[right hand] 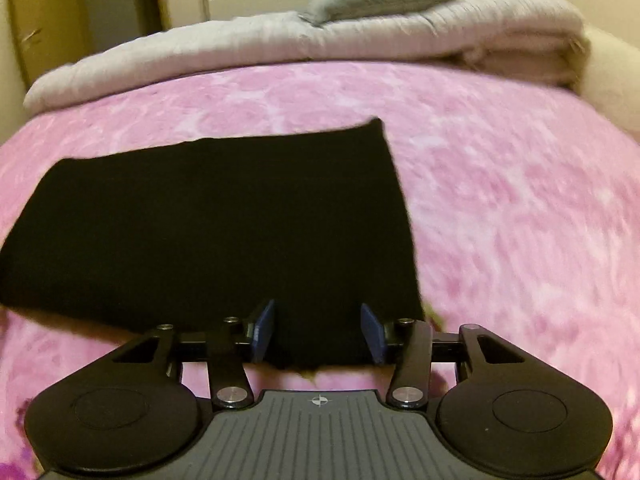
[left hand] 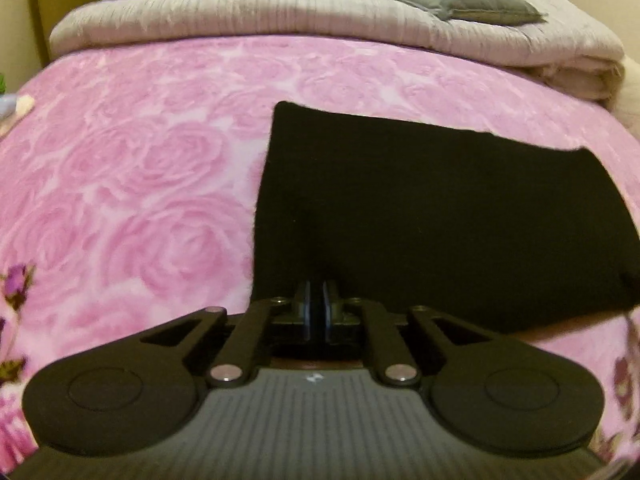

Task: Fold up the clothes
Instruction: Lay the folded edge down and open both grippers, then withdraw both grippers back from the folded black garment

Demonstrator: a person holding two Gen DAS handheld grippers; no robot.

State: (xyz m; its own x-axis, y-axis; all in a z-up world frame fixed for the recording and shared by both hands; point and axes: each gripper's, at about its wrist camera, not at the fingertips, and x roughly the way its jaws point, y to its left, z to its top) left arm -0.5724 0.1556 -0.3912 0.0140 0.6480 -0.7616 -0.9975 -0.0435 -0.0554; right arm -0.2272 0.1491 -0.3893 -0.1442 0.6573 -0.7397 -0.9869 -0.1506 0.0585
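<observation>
A black garment (left hand: 420, 208) lies flat on the pink rose-patterned blanket (left hand: 140, 168), folded into a rough rectangle. In the left wrist view my left gripper (left hand: 319, 300) is shut at the garment's near left edge; whether cloth is pinched between the fingers is hidden against the black. In the right wrist view the same garment (right hand: 208, 224) fills the left half. My right gripper (right hand: 318, 330) is open, its blue pads (right hand: 264, 330) astride the garment's near right edge, nothing held.
A folded pale quilt (left hand: 280, 12) lies across the far end of the bed with a grey pillow (left hand: 464, 0) on it. The pink blanket (right hand: 520, 220) stretches to the right of the garment. A wardrobe (right hand: 48, 20) stands at far left.
</observation>
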